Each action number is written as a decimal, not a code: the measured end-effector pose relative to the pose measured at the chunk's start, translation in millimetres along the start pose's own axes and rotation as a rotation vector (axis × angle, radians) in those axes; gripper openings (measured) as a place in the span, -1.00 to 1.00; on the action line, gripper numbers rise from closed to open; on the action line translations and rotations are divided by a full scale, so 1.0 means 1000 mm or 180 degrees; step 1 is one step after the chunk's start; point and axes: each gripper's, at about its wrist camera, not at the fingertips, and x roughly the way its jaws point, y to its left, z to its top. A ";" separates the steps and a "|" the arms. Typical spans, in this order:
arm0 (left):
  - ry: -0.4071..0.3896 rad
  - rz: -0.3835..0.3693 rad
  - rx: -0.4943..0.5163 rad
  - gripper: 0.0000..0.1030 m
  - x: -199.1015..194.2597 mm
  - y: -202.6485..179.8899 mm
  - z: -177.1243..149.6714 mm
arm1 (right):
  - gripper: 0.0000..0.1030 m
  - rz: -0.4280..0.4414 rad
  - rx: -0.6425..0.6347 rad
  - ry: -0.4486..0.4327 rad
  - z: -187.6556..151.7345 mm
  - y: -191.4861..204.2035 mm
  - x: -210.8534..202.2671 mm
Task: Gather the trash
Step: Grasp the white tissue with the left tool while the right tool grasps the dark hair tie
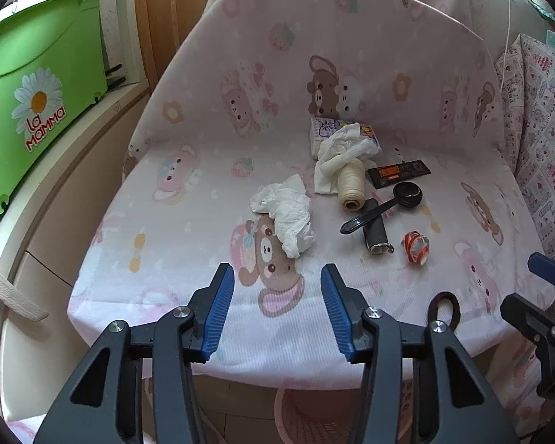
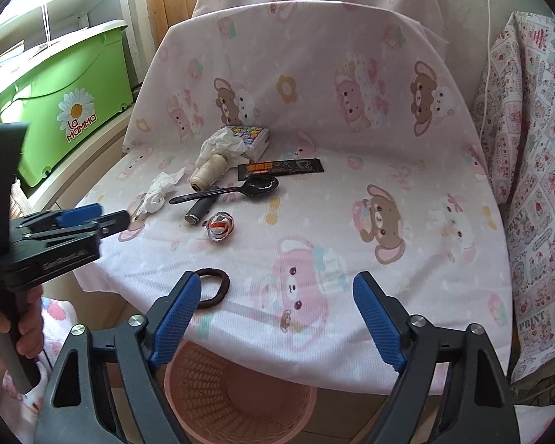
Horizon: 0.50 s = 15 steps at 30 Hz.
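On the pink bear-print seat, a crumpled white tissue (image 1: 288,214) lies just beyond my left gripper (image 1: 276,273), which is open with nothing between its blue pads. A second crumpled tissue (image 1: 344,144) rests on a tissue pack (image 1: 323,129). A crumpled red-and-white wrapper (image 2: 221,225) and a black snack wrapper (image 2: 279,168) lie mid-seat. My right gripper (image 2: 277,281) is open and empty over the seat's front edge. A pink mesh basket (image 2: 233,396) stands on the floor below it. The left gripper (image 2: 92,218) shows at the left of the right wrist view.
A thread spool (image 1: 351,185), black spoon (image 1: 384,203), dark cylinder (image 1: 375,233) and brown hair tie (image 2: 212,288) also lie on the seat. A green box (image 1: 37,92) stands at the left. A patterned cushion (image 2: 536,185) borders the right.
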 end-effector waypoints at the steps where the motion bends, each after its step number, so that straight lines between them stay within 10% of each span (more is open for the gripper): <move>1: 0.0012 -0.0010 -0.0006 -0.12 0.005 -0.001 0.001 | 0.58 0.0006 -0.0008 0.0007 0.000 0.001 0.002; 8: 0.0067 -0.0060 -0.0078 -0.23 0.026 -0.007 0.007 | 0.51 -0.0018 -0.0216 -0.0034 -0.001 0.014 0.006; 15: 0.0033 -0.0048 -0.0140 -0.94 0.026 -0.004 0.010 | 0.50 0.0178 -0.0149 0.0014 -0.003 0.013 0.008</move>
